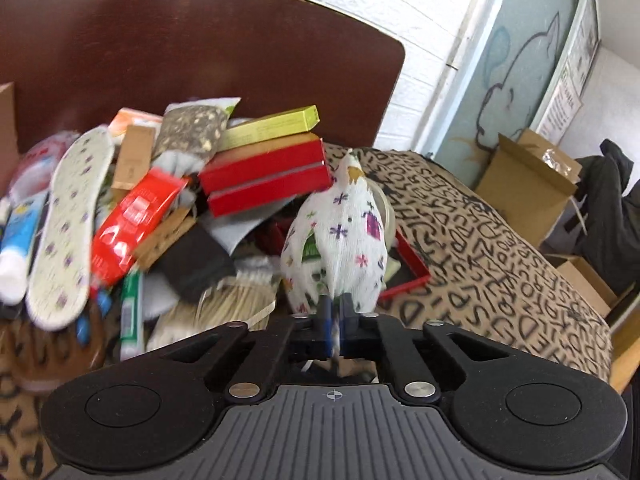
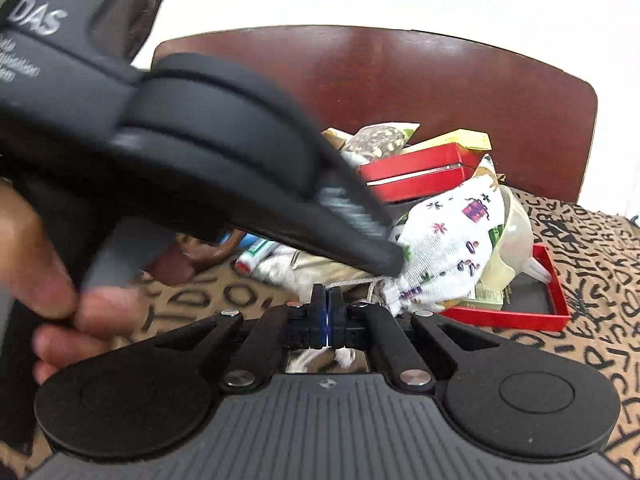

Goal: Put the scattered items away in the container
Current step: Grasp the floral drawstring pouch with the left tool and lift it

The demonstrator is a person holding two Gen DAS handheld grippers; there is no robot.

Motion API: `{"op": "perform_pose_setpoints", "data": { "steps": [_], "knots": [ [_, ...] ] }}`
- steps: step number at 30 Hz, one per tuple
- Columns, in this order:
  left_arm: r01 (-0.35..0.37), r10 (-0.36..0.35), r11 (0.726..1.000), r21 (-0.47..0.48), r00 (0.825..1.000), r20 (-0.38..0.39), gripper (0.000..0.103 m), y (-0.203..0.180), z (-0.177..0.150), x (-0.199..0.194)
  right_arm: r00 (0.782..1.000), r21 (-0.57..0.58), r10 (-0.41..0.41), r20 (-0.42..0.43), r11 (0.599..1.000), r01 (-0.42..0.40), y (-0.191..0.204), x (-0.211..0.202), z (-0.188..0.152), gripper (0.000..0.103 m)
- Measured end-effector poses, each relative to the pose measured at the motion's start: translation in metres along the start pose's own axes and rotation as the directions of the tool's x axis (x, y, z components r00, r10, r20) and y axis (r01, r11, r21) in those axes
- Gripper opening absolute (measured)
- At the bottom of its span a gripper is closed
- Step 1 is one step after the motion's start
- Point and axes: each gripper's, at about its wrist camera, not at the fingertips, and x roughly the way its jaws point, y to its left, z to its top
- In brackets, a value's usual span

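My left gripper (image 1: 338, 312) is shut on a white printed insole (image 1: 336, 240) and holds it upright above a red open box (image 1: 412, 268). In the right wrist view the left gripper (image 2: 384, 258) pinches the same insole (image 2: 448, 240) over the red box (image 2: 556, 280), which holds a clear funnel (image 2: 516, 232). My right gripper (image 2: 327, 304) is shut, with nothing visibly between its fingers; a thin string (image 2: 352, 281) runs just beyond the tips. A second matching insole (image 1: 68, 232) lies on the item pile at the left.
The pile holds a closed red box (image 1: 264, 180), a yellow-green box (image 1: 276, 126), a red packet (image 1: 132, 224), a tube (image 1: 18, 240) and a black cloth (image 1: 196, 260). A dark wooden chair back (image 1: 200, 60) stands behind. Cardboard boxes (image 1: 528, 184) sit at the right, past the letter-print cloth (image 1: 500, 272).
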Motion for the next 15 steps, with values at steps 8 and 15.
{"op": "perform_pose_setpoints", "data": {
  "steps": [8, 15],
  "knots": [
    [0.042, -0.041, 0.995, -0.086, 0.999, 0.007, 0.000, 0.008, -0.035, -0.035, 0.999, -0.043, -0.026, -0.037, 0.999, 0.025, 0.011, -0.027, -0.013, 0.001],
    [0.021, -0.018, 0.995, -0.097, 0.999, 0.030, 0.000, 0.014, -0.058, -0.076, 0.982, -0.161, 0.158, -0.108, 0.972, -0.174, 0.040, -0.049, -0.021, 0.001]
  ]
}}
